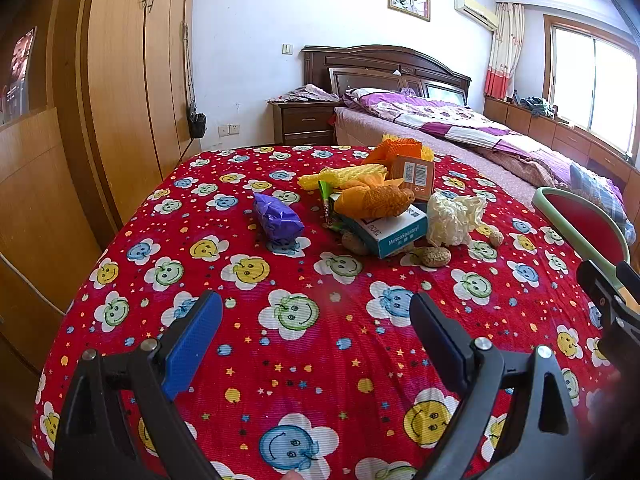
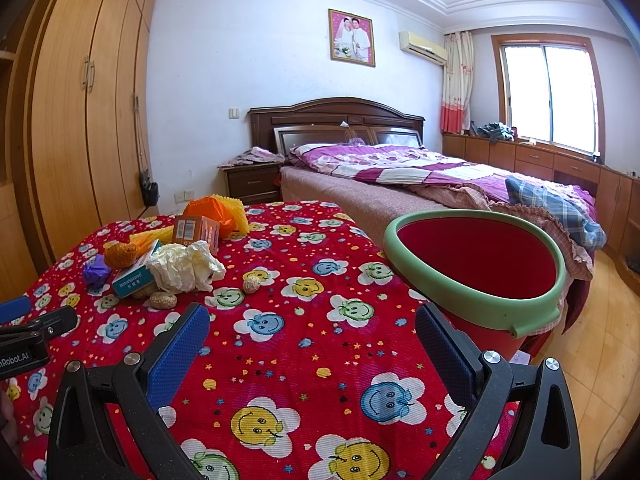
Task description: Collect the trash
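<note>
We are holding both the left gripper (image 1: 316,320) and right gripper (image 2: 312,334) spread wide, empty; the trash pile (image 1: 384,204) is lying ahead at frame centre, probably nearer the left one, the bin (image 2: 476,280) at right.

Sitting on cloth: two cartons (image 1: 394,230) (image 1: 414,176), three peanuts (image 1: 436,257) (image 1: 496,237) (image 1: 354,243), one purple wrapper (image 1: 278,218), one crumpled white paper (image 1: 452,218); one red bin (image 2: 476,264) standing beside.
</note>
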### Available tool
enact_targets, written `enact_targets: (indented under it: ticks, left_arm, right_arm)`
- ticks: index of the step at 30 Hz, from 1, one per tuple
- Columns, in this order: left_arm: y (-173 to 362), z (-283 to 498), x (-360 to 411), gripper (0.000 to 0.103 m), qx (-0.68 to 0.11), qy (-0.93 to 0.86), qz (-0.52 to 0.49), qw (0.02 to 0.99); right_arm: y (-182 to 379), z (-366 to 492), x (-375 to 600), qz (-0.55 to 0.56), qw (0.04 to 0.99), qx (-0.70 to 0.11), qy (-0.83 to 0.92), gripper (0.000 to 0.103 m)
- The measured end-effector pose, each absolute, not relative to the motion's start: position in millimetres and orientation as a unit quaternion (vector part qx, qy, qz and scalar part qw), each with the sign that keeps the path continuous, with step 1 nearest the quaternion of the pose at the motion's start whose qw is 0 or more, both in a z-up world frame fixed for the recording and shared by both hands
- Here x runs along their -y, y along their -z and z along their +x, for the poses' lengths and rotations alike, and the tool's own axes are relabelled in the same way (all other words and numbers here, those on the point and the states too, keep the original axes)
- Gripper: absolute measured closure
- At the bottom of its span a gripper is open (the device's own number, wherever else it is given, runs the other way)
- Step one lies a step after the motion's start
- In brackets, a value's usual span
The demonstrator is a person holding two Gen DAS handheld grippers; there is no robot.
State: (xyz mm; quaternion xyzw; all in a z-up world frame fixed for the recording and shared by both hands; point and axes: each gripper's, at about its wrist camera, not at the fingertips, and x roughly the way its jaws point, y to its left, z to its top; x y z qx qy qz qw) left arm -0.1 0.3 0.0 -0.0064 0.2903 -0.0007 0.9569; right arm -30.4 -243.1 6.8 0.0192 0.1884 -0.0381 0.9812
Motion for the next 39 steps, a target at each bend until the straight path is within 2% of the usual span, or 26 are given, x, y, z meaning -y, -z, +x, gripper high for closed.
enact_targets:
  ticks: [32, 39]
  left_arm:
    - [-3.7, 0.5, 2.1, 0.009, -0.298, 0.003, -0.015, 0.955]
    - [-12.5, 12.9, -7.2, 0.012, -0.321, 0.019, -0.035, 0.946]
  right_arm:
    - [-8.2, -33.3, 242.0, 0.019, 0.981, -0.191, 0.037, 0.001]
    - [-3.6, -13.3, 248.9, 0.032, 0.969, -0.244, 0.026, 0.001]
